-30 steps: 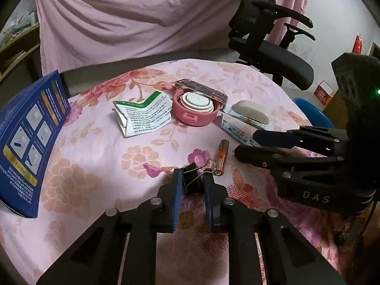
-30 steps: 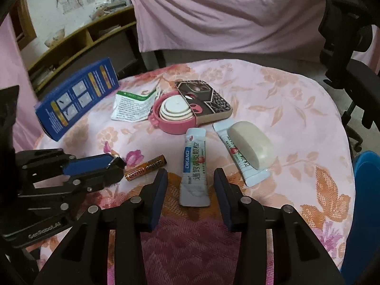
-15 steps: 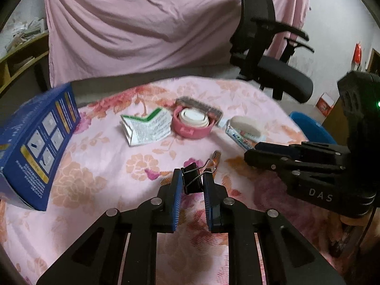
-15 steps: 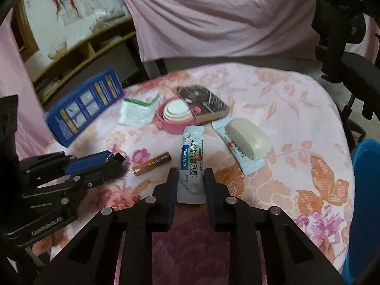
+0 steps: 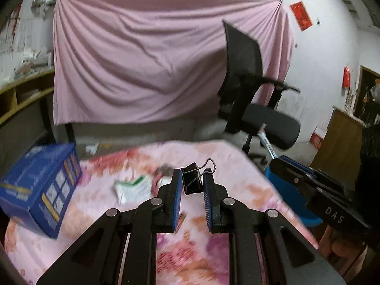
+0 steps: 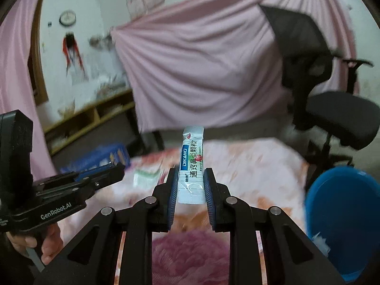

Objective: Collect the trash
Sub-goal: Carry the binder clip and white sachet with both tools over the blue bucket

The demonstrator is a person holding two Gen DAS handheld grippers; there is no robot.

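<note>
My left gripper [image 5: 192, 178] is shut on a black binder clip [image 5: 193, 180] and holds it in the air above the floral-clothed table [image 5: 99, 204]. My right gripper [image 6: 191, 178] is shut on a white and blue medicine sachet [image 6: 192, 163], which stands upright between the fingers above the table. A blue bin [image 6: 344, 216] stands on the floor at the right, with a white scrap inside; it also shows in the left wrist view [image 5: 288, 197]. The right gripper appears at the right of the left wrist view [image 5: 276, 162], the left gripper at the left of the right wrist view [image 6: 116, 168].
A blue carton [image 5: 40, 187] stands at the table's left. A folded leaflet [image 5: 133, 188] and a pink round case [image 5: 161, 178] lie blurred in the middle. A black office chair [image 5: 256, 109] stands behind the table, before a pink drape [image 5: 152, 59].
Both grippers have lifted and tilted up from the table. The left carries the binder clip up; the right closed on the sachet and raised it off the cloth.
</note>
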